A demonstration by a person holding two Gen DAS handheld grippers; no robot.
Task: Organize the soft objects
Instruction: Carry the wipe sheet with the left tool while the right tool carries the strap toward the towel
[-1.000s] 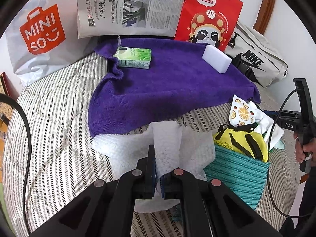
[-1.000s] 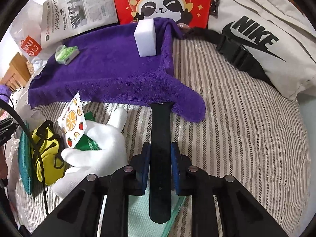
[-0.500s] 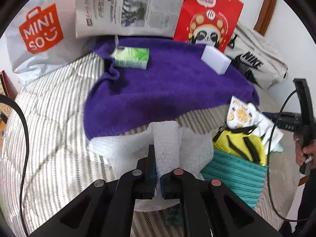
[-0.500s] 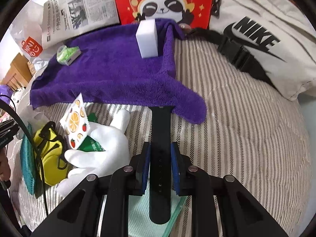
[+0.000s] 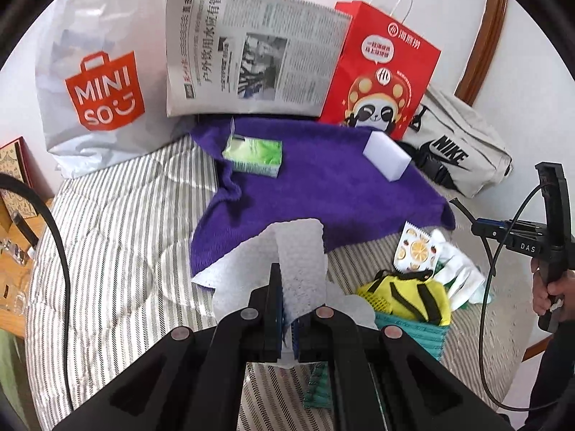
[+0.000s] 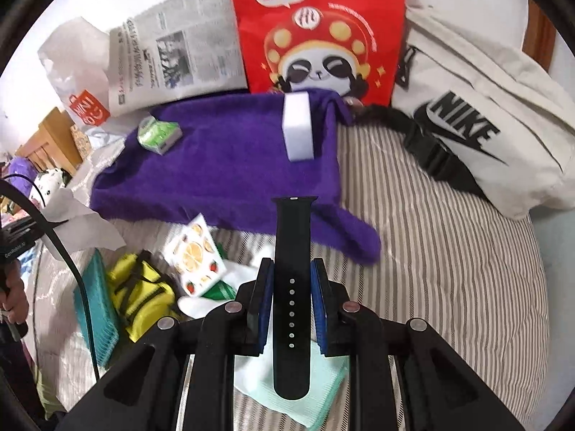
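Looking down from the left wrist, the left gripper (image 5: 289,318) has its jaws pressed together on a white paper towel (image 5: 300,262), which rises between the pads and folds over above them; its lower edge is hidden behind the fingers. Beyond it a purple towel (image 5: 323,194) is spread on the striped bedspread (image 5: 118,222), carrying a green tissue pack (image 5: 253,154) and a white sponge block (image 5: 386,156), well apart. To the right a yellow pouch (image 5: 406,294) lies on a teal cloth (image 5: 409,334), beside a fruit-print packet (image 5: 417,249) and a white glove (image 5: 463,273). At the right edge a hand (image 5: 553,291) holds the other tool, mostly cut off.

From the right wrist, the right gripper (image 6: 291,303) pinches a black watch strap (image 6: 291,251) by its edges; the strap stands lengthwise between the pads, its top end in front of the purple towel (image 6: 222,165). A pale green cloth (image 6: 312,391) lies beneath, largely hidden by the fingers. The white sponge block (image 6: 298,129) stands near the towel's far right corner, the green tissue pack (image 6: 158,134) toward the left. The red panda bag (image 6: 320,28) is cut off at the top, and the strap's motion blurs nearby stripes.
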